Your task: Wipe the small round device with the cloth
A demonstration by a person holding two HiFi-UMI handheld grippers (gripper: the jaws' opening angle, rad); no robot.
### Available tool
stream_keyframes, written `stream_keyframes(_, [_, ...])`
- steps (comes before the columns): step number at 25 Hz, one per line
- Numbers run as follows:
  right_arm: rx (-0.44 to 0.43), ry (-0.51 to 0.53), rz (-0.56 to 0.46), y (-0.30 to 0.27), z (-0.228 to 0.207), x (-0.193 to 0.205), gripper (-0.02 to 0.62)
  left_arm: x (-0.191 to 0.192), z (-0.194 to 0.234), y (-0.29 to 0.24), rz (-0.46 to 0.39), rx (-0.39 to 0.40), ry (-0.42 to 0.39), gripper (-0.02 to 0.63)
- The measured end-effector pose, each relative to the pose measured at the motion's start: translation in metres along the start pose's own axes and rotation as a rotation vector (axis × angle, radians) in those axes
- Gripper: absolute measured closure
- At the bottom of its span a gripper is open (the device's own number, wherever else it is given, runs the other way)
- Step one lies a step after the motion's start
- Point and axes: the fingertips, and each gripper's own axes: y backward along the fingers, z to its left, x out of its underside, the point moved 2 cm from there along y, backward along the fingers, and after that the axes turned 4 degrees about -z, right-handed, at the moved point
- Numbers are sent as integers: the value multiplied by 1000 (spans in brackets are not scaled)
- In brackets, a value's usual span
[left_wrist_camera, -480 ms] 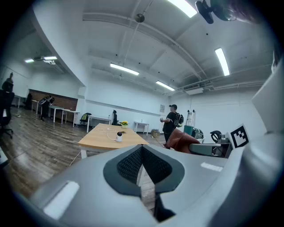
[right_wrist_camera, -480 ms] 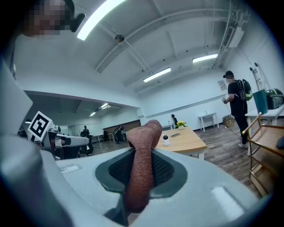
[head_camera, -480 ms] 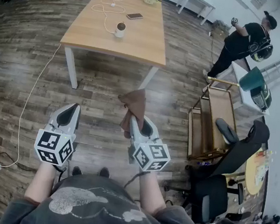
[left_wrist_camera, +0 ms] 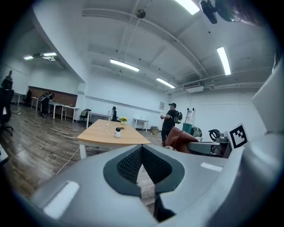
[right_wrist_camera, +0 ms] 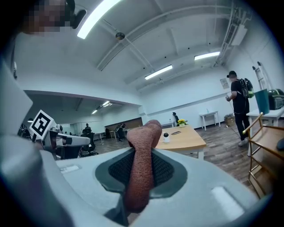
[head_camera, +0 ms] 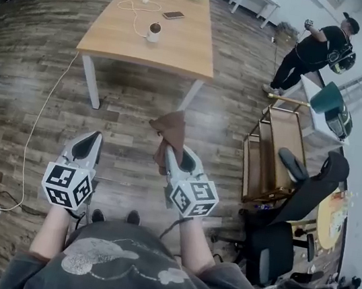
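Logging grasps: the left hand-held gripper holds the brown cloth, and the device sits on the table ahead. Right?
No: the right hand-held gripper holds the cloth, clamped between its jaws in the right gripper view. The left hand-held gripper is shut and empty. The device does sit on the table ahead.

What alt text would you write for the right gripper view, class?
The right gripper is shut on a reddish-brown cloth that sticks up between its jaws. Beyond stands a wooden table with a small round white device.
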Motion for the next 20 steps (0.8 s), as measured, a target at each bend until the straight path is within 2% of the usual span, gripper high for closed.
stream_keyframes(6, [5, 42, -2, 7, -10, 1, 524, 9, -8, -3, 21, -29, -1, 588])
stream_keyframes(12, [14, -1, -22, 17, -31, 8, 523, 15, -26, -4, 6, -29, -39, 588])
stream_keyframes(16, [-8, -11, 2, 16, -32, 17, 523, 24, -26, -2, 15, -38, -28, 588])
stream_keyframes(20, [9, -23, 13, 7, -39, 22, 522, 33, -20, -10, 42, -25, -13, 588])
